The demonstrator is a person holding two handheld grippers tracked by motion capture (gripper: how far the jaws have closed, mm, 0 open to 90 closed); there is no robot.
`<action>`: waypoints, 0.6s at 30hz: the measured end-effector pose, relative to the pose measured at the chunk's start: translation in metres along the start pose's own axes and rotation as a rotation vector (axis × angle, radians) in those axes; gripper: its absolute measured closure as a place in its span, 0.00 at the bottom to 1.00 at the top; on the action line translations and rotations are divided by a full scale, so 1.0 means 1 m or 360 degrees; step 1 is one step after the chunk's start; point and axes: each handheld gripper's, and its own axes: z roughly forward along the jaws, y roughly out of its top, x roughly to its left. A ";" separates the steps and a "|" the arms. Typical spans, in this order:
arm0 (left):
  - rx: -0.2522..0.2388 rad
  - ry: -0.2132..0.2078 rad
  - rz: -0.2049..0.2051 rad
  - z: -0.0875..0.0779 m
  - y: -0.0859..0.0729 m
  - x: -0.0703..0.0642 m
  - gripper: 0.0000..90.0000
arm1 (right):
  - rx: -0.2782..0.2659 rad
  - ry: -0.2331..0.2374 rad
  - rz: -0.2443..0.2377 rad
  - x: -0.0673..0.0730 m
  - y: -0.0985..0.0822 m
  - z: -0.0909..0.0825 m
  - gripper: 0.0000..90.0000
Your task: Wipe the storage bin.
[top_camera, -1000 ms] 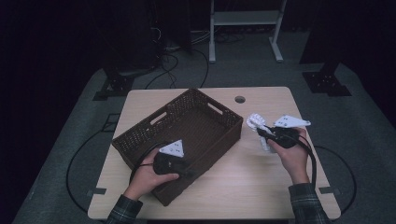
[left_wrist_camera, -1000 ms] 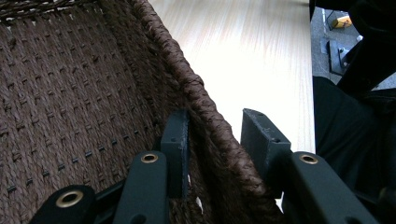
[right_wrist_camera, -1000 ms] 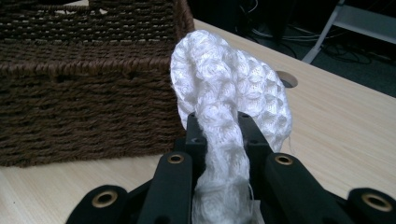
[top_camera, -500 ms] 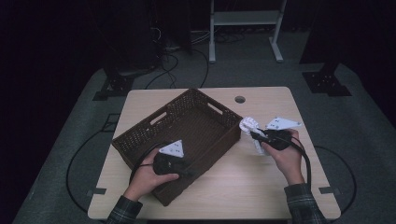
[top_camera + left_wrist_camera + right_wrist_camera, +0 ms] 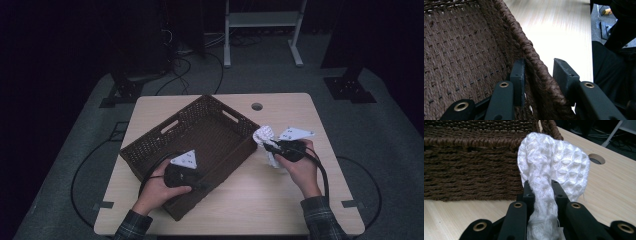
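White waffle cloth (image 5: 554, 170) already pinched between right gripper (image 5: 541, 187) jaws, just right of wicker basket (image 5: 150, 150), not yet inside; left gripper (image 5: 536, 75) straddling near basket wall, steadying.

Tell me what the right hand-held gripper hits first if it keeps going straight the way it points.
Likely the basket: its woven wall stands right ahead of the right hand-held gripper, just beyond the cloth it grips.

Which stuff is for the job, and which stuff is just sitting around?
For the job:
white waffle cloth, pinched in the right tongs
brown wicker basket, its wall between the left tongs

Just around:
wooden table
white metal stand
floor cables
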 end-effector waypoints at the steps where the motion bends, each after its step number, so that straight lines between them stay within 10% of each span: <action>1: 0.0000 0.0000 0.0000 0.000 0.000 0.000 0.69 | 0.0004 -0.0002 -0.0004 0.000 0.000 0.001 0.86; 18: 0.0002 -0.0003 -0.0002 0.000 0.000 0.000 0.69 | 0.0085 -0.0003 0.0025 -0.004 -0.006 0.017 0.86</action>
